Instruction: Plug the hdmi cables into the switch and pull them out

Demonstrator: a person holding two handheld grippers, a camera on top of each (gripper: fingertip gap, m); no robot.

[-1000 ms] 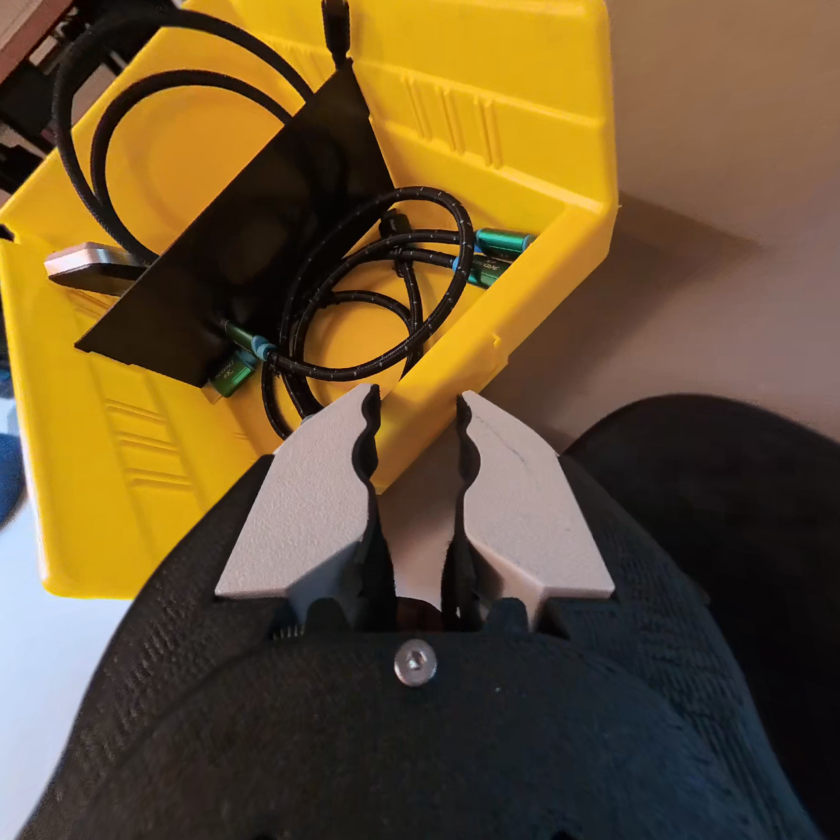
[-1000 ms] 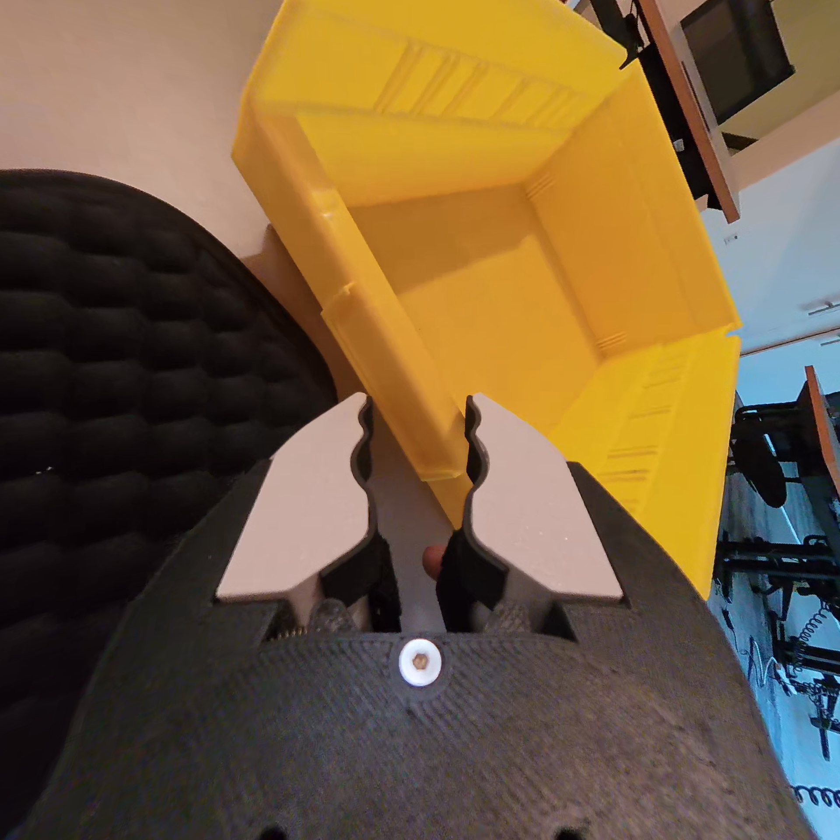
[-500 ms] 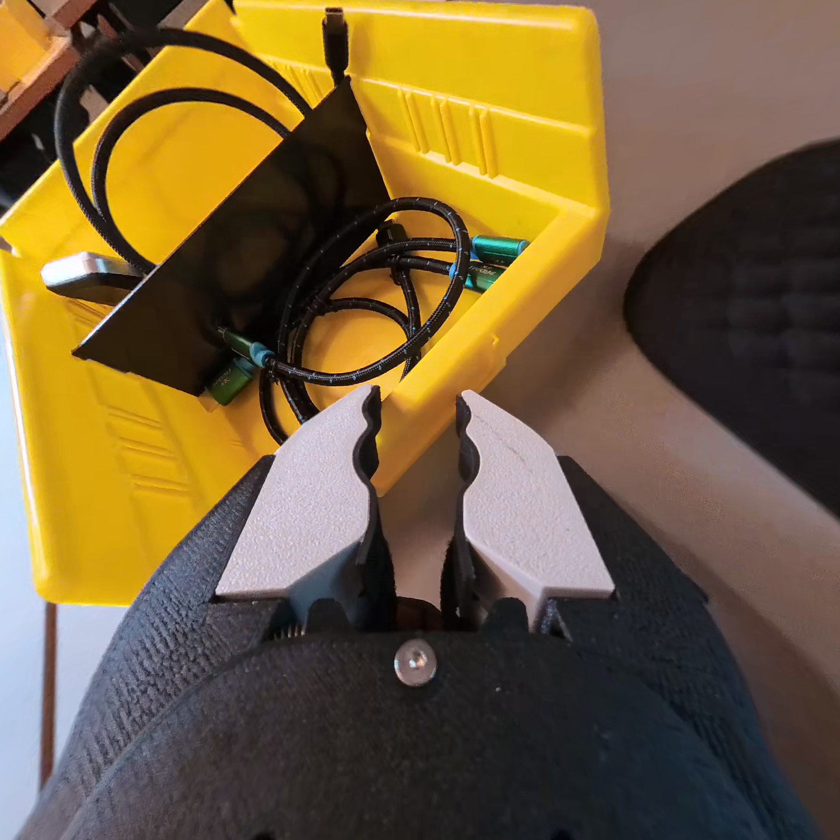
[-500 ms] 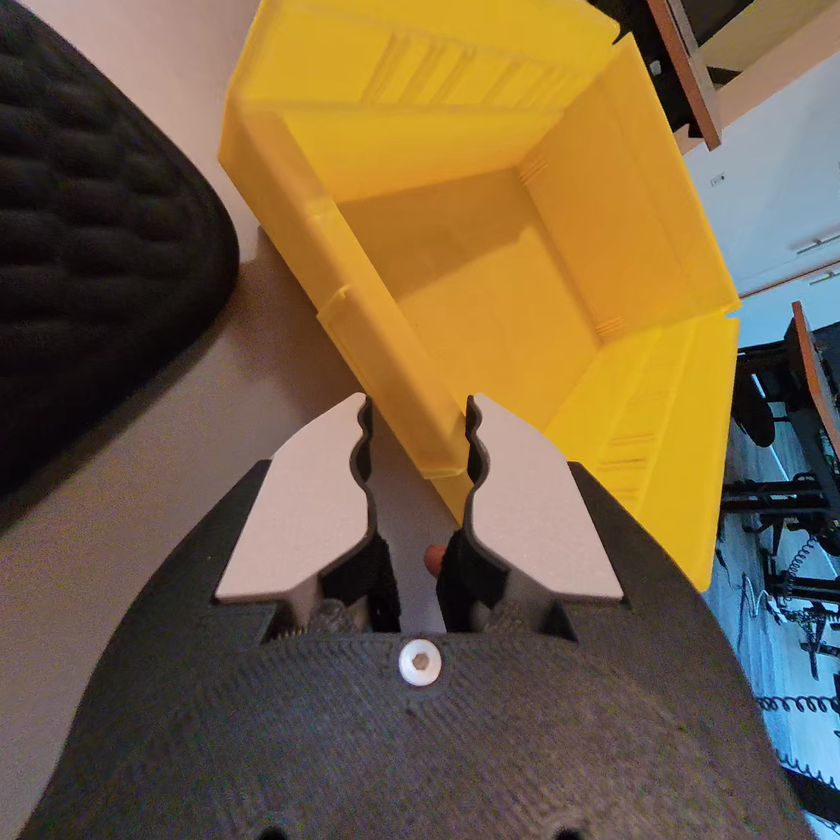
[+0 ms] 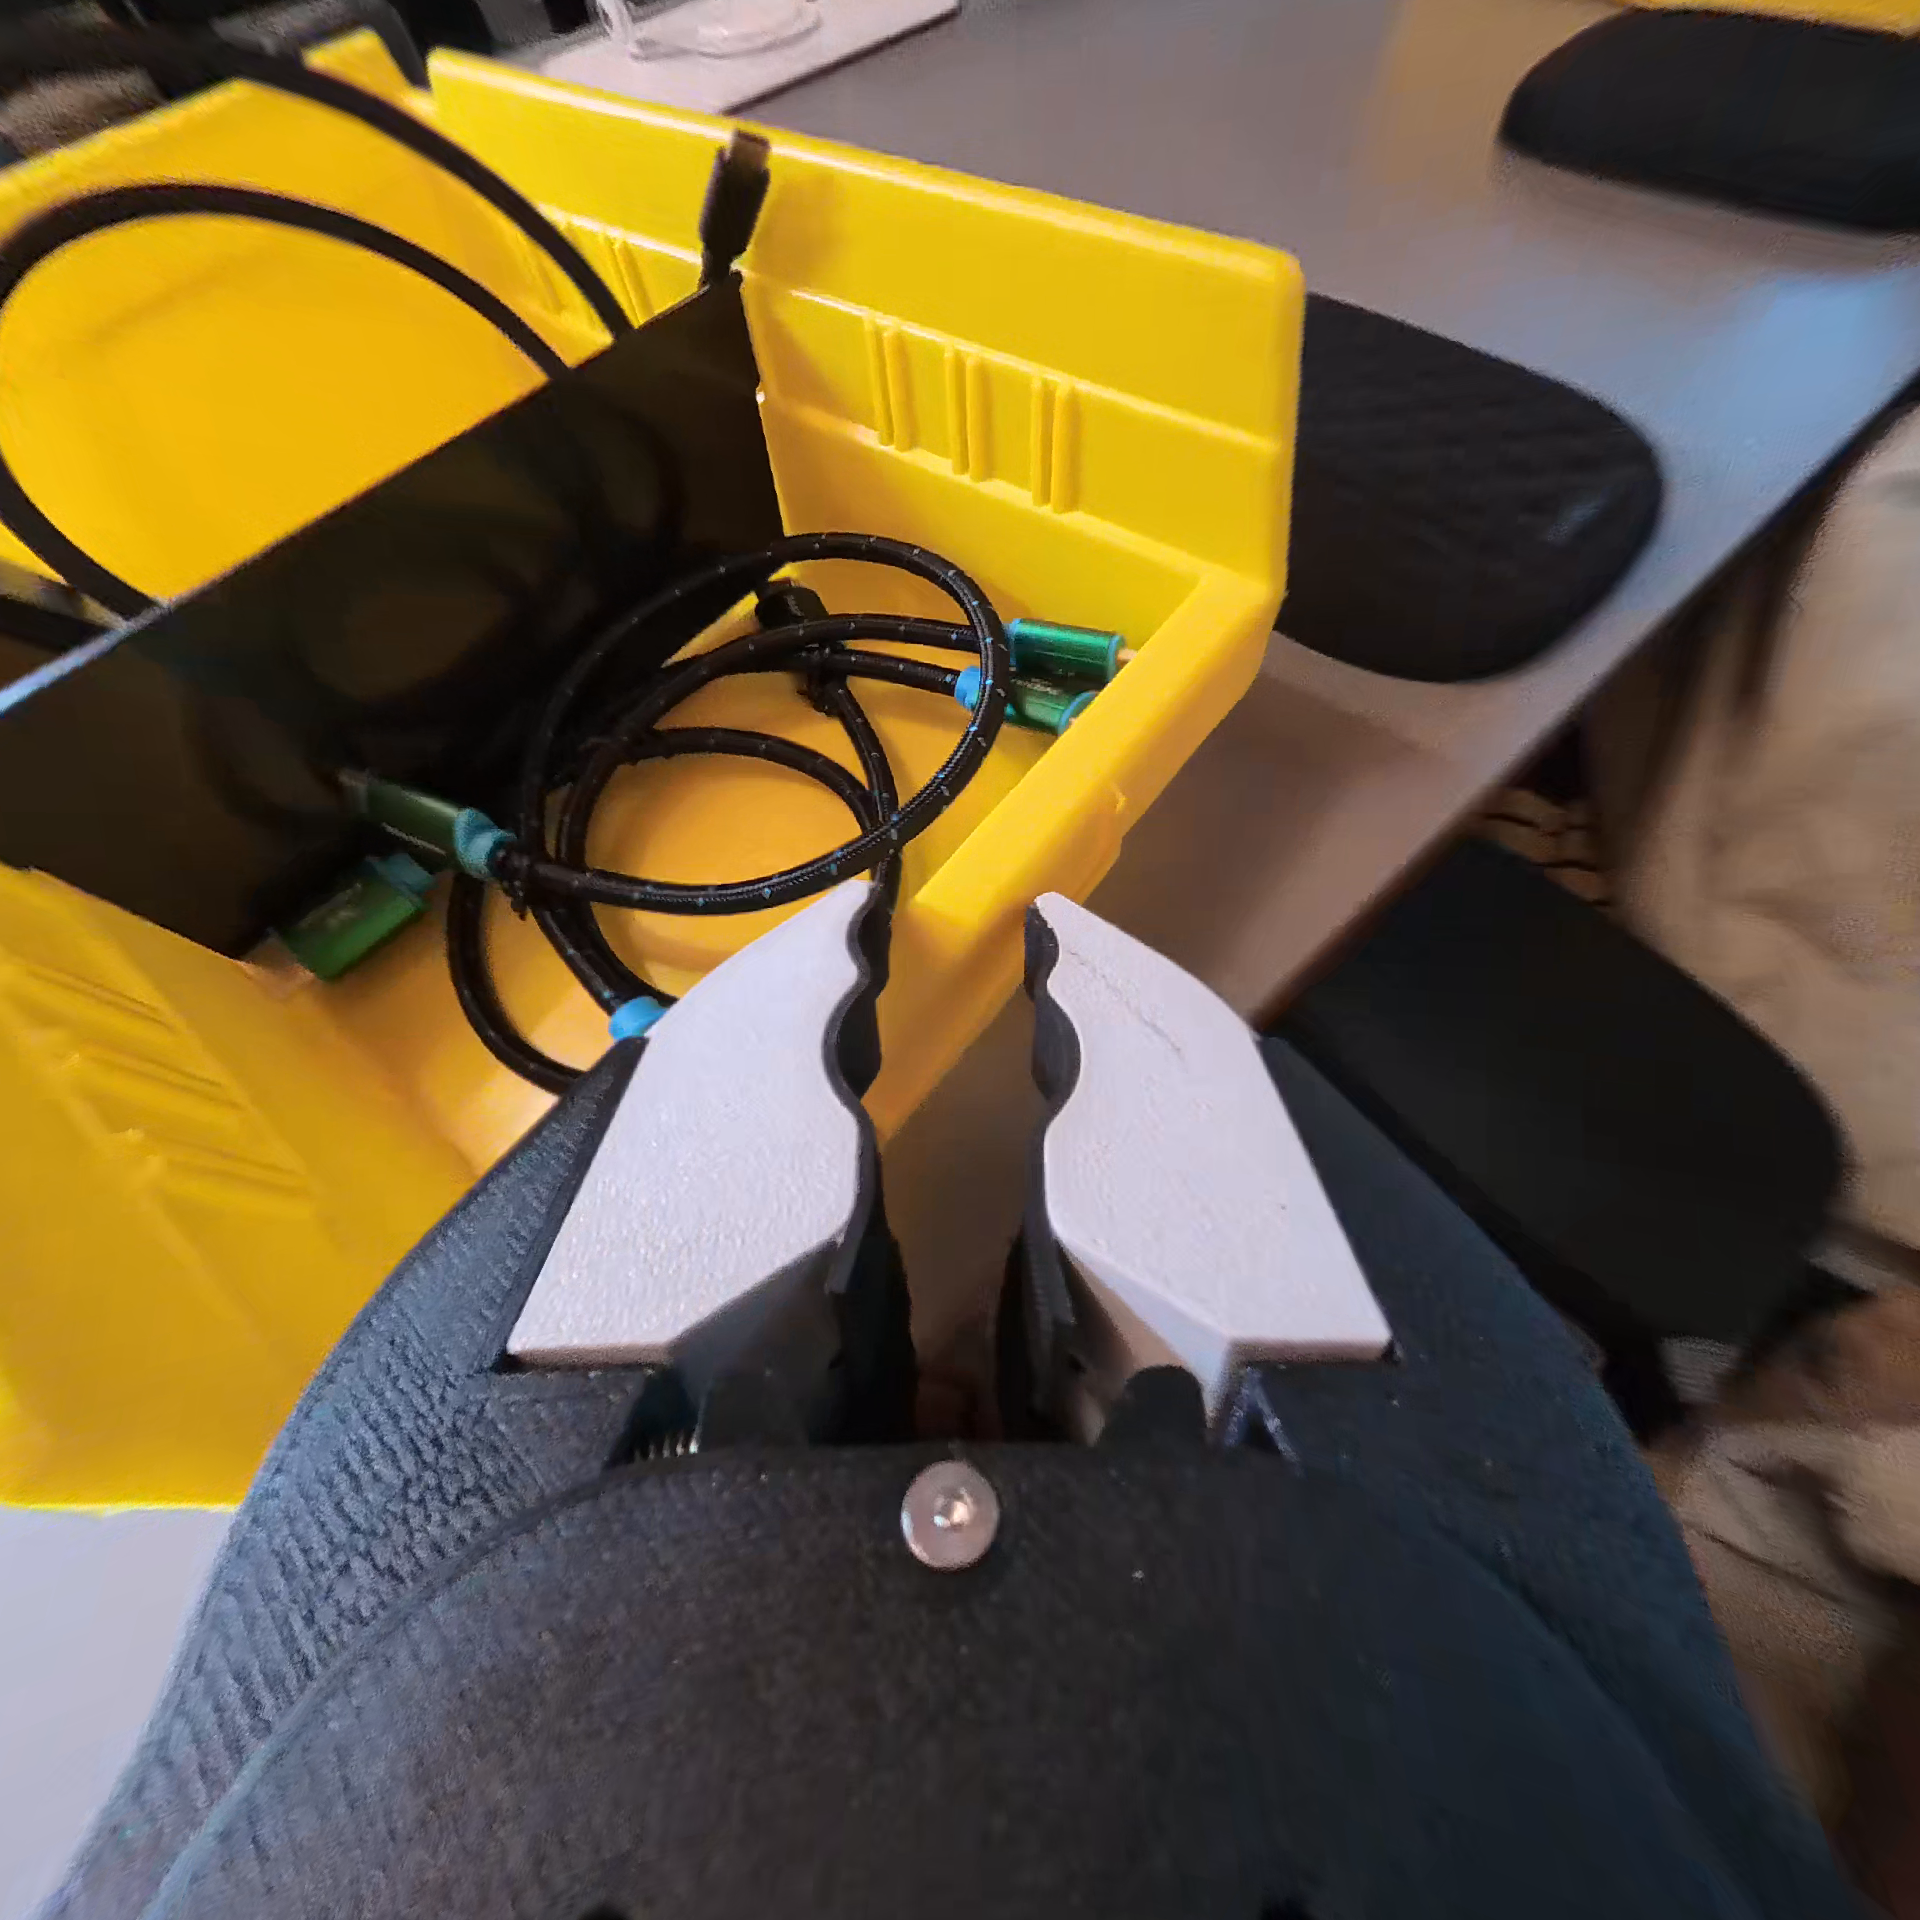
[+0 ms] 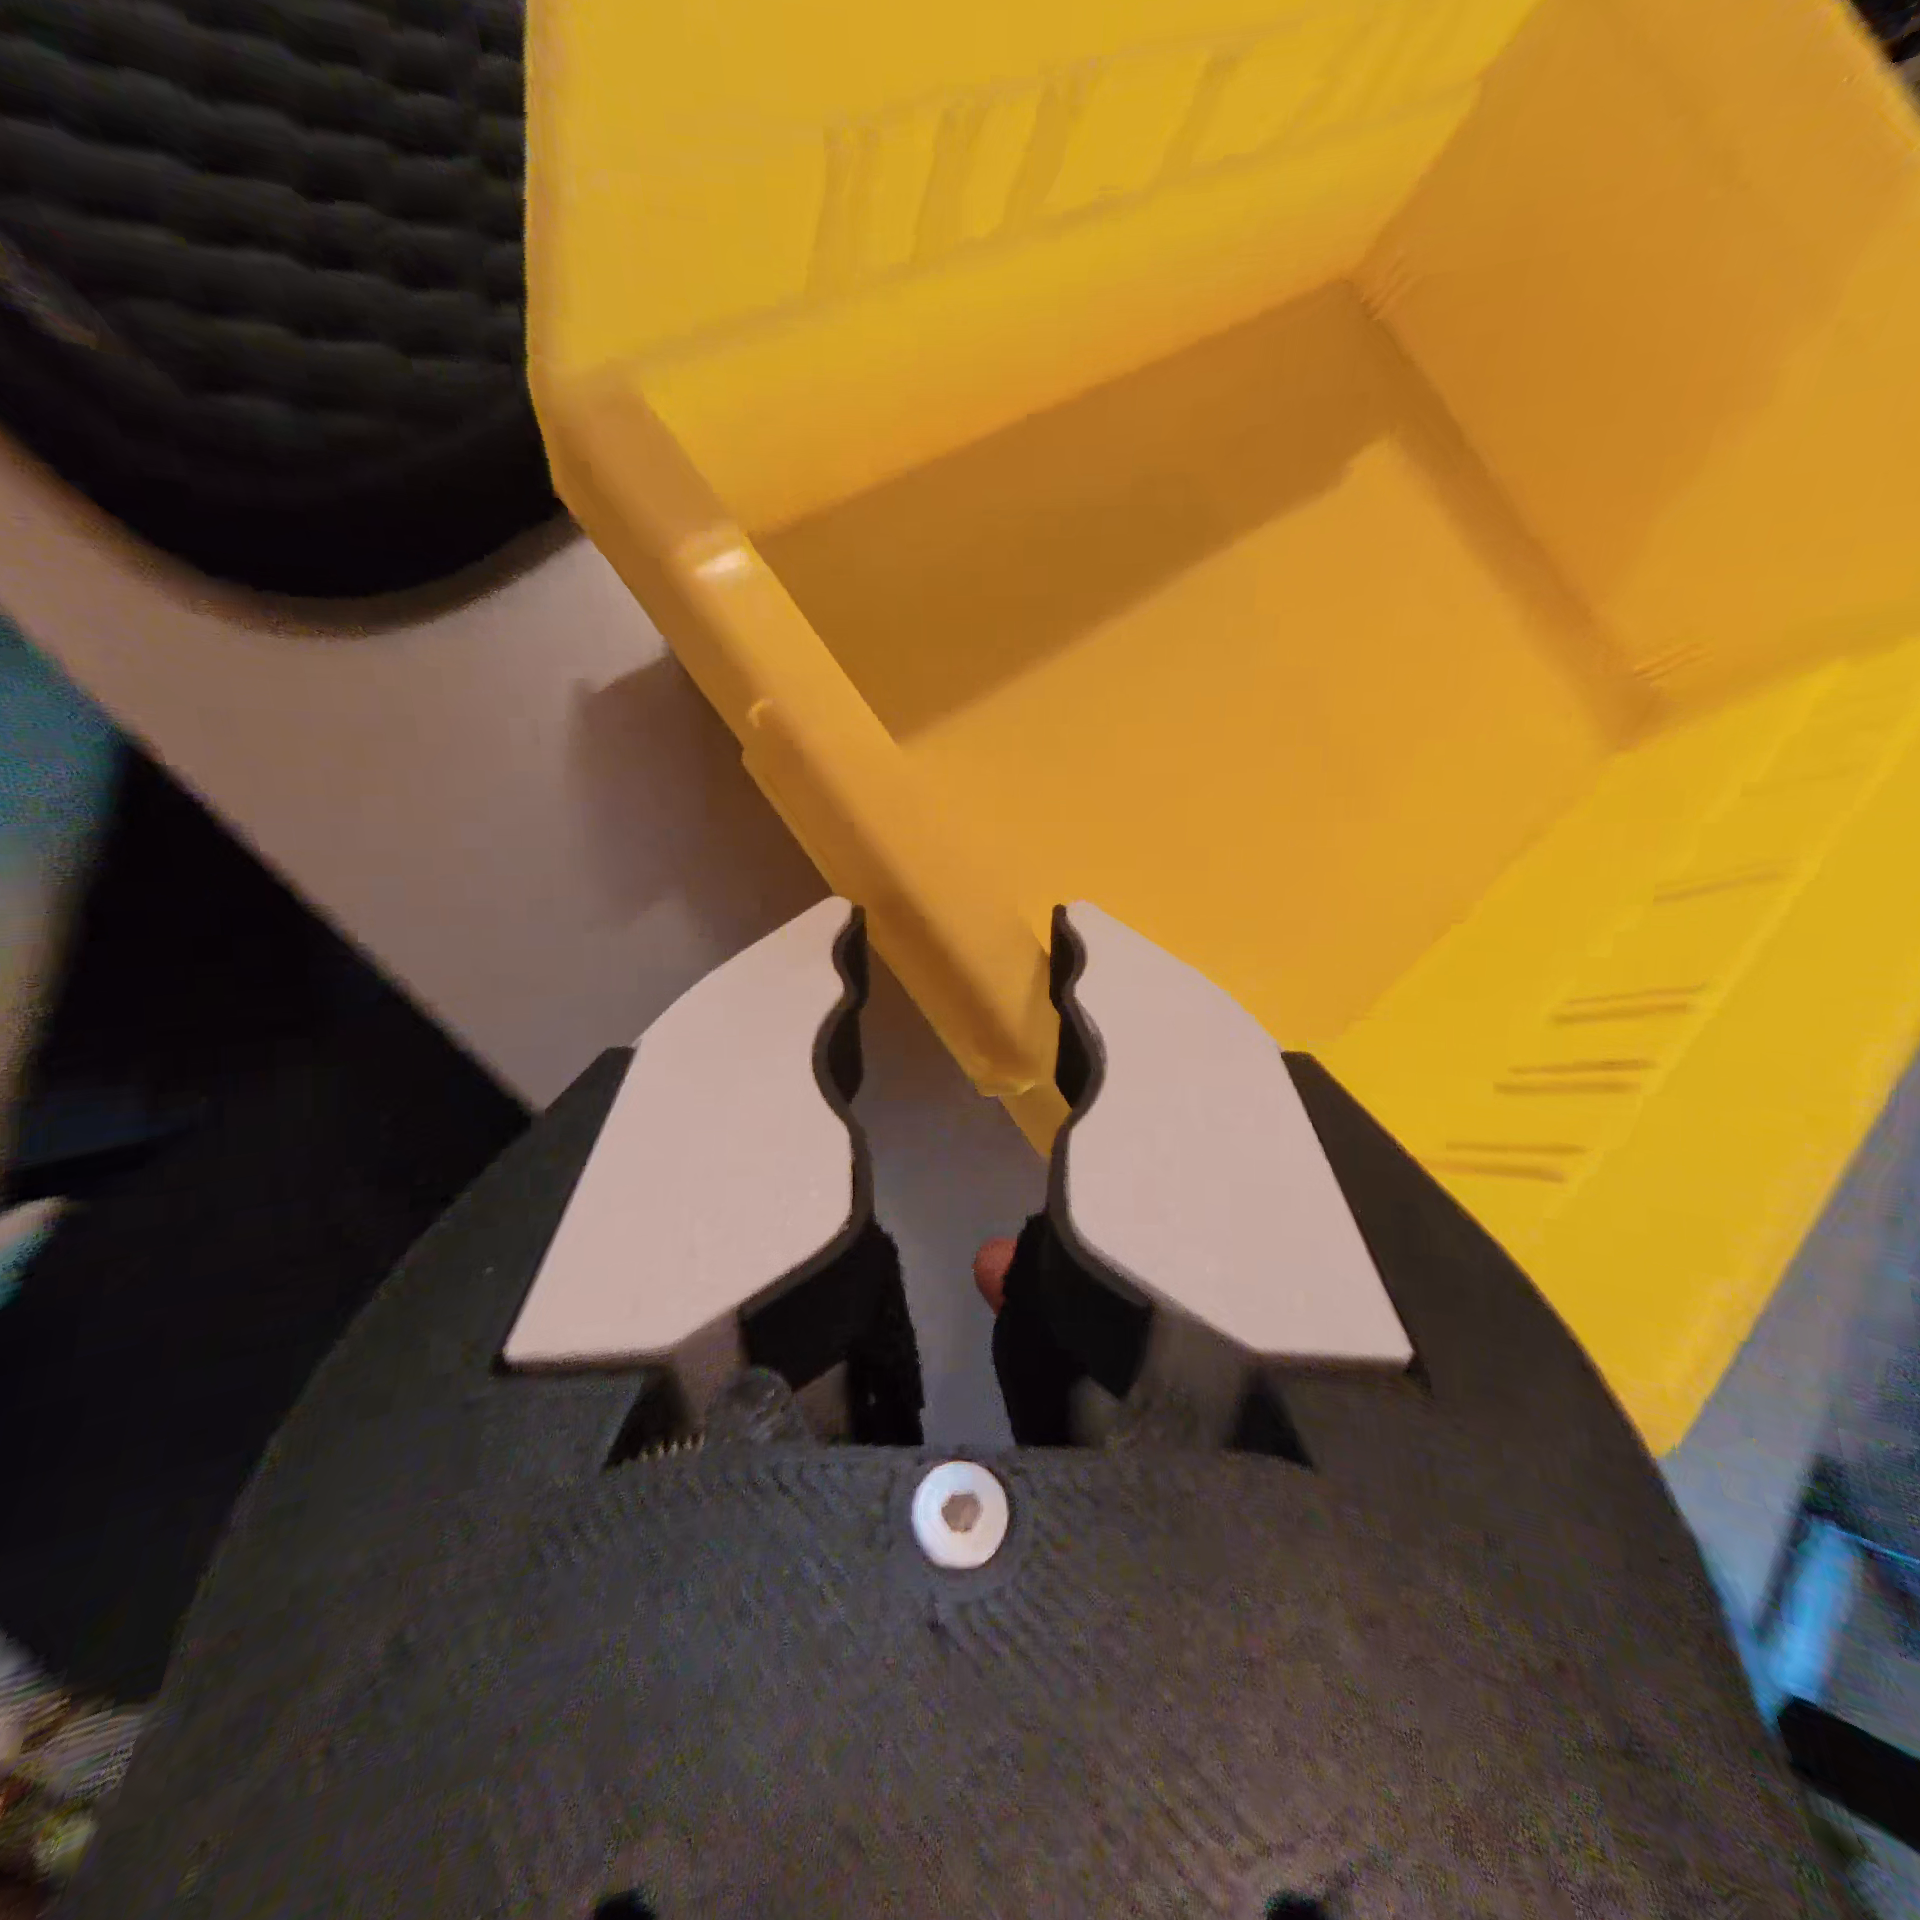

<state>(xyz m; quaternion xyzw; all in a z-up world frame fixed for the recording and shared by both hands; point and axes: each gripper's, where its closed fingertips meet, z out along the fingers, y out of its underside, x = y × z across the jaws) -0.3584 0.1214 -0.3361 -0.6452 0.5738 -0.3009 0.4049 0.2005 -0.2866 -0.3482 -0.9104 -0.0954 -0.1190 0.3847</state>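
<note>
My left gripper [image 5: 951,914] is shut on the front wall of a yellow bin [image 5: 1039,343]. In the bin's near compartment lie coiled black braided HDMI cables [image 5: 727,883] with green plugs [image 5: 1060,649]. A black divider [image 5: 416,623] stands behind them, with a thicker black cable [image 5: 312,218] beyond it. I cannot see the switch. My right gripper [image 6: 956,925] is shut on the front wall [image 6: 790,727] of a second, empty yellow bin.
The bins are over a grey table [image 5: 1351,156]. Black padded mats lie on it in the left wrist view [image 5: 1455,488] and the right wrist view [image 6: 260,312]. The table's edge [image 5: 1558,727] runs close on the right, with a dark seat [image 5: 1558,1091] below. The tips of one gripper are about 70 cm away from the tips of the other.
Both grippers have swung with their bins still gripped. The black mat has slid away in both views, and the table's edge has come into view.
</note>
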